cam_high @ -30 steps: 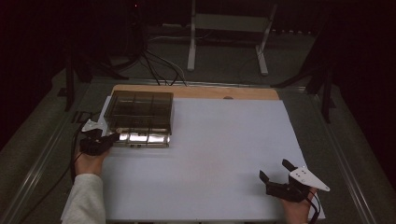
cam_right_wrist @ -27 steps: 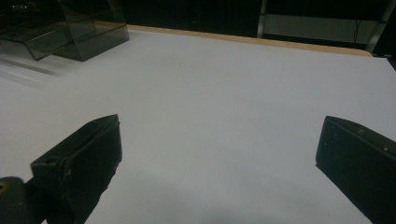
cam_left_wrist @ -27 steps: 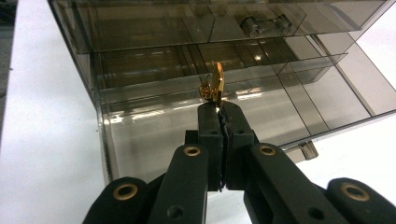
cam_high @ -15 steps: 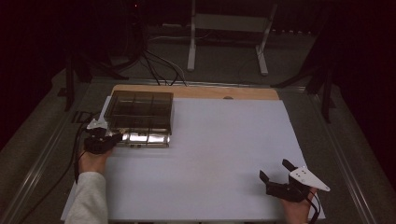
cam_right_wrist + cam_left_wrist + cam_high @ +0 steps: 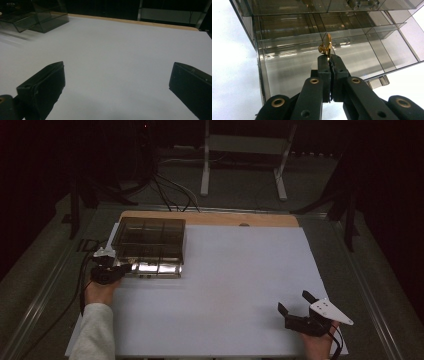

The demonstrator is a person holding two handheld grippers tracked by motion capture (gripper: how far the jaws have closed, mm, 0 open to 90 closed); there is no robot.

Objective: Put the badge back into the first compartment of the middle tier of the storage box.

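A smoky clear plastic compartment box (image 5: 150,237) stands at the back left of the white sheet (image 5: 230,285). Its walls and dividers (image 5: 312,40) rise close ahead in the left gripper view. My left gripper (image 5: 122,268) is at the box's front left corner, shut on a small gold metal piece (image 5: 327,46) that sticks out past its fingertips (image 5: 323,62) just above the box's front section. Near the sheet's front right corner, my right gripper (image 5: 294,301) rests with its jaws wide apart. Nothing is between the right gripper (image 5: 117,66) jaws but bare sheet.
A wooden board edge (image 5: 215,218) runs along the back of the sheet. Cables (image 5: 170,192) and a white stand (image 5: 240,155) lie on the dark floor beyond. Metal rails (image 5: 45,285) border the table at left and right. The box (image 5: 35,17) shows far left in the right gripper view.
The left hand has shifted only slightly at the box's front left corner, still holding the gold piece. The right gripper has stayed in place.
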